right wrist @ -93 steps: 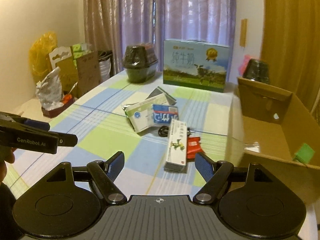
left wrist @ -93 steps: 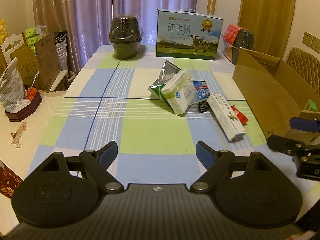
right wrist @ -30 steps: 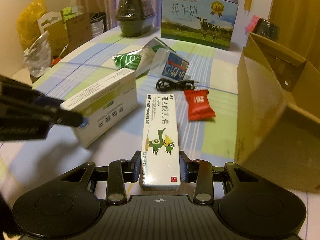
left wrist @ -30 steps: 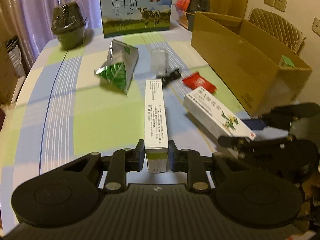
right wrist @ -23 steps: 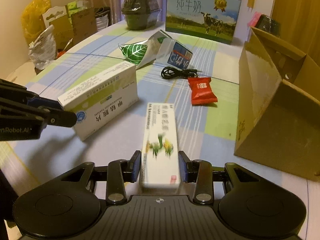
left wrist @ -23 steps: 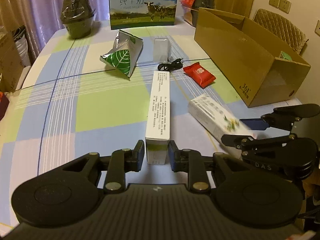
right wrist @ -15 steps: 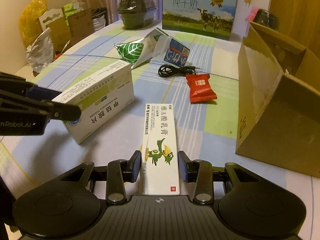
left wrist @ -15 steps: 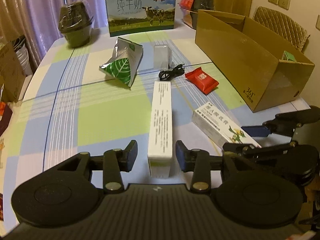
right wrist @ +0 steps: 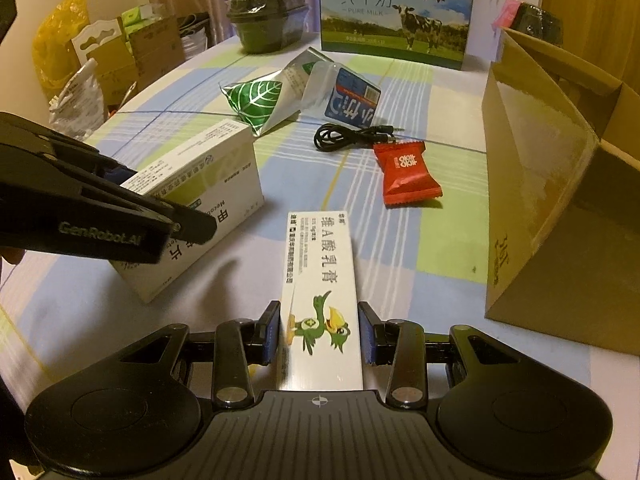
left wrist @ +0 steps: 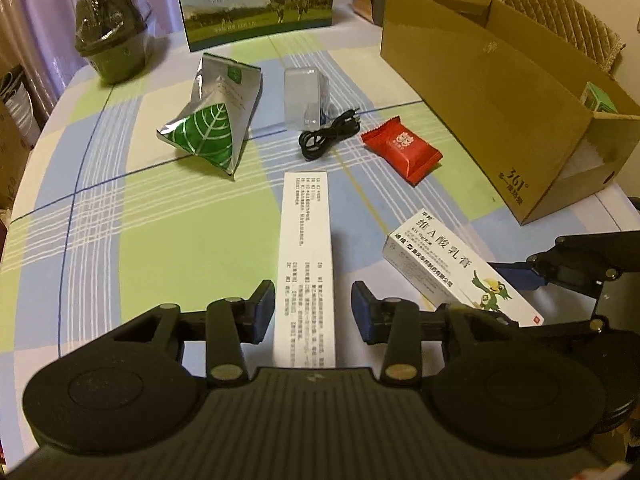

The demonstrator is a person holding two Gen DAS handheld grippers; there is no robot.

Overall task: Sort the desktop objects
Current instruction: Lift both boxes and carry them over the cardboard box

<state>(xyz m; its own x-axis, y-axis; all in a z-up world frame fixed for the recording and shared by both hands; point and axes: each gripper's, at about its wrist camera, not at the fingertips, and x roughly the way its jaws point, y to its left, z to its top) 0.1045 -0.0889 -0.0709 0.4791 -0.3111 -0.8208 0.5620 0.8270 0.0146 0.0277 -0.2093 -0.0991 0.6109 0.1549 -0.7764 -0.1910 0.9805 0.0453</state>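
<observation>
- White medicine box (left wrist: 306, 256) stands on its long edge on the checked worktop (left wrist: 168, 240), left of the cardboard box (left wrist: 500, 92).
- Ointment carton (right wrist: 320, 292) with a green bird lies flat between them.
- Red sachet (left wrist: 402, 148), black cable (left wrist: 328, 138) and leaf-print pouch (left wrist: 216, 120) lie beyond.

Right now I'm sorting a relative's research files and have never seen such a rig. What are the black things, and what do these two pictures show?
The black things are hand-held two-finger grippers, one per hand, each with a camera looking along its fingers. One picture is from the left gripper, open around a long white box. The other is from the right gripper, whose pads sit close against an ointment box; squeezing or not, I cannot tell. Both boxes rest on the checked table, with a leaf-print pouch, black cable, red sachet and, on the right, an open cardboard box.
</observation>
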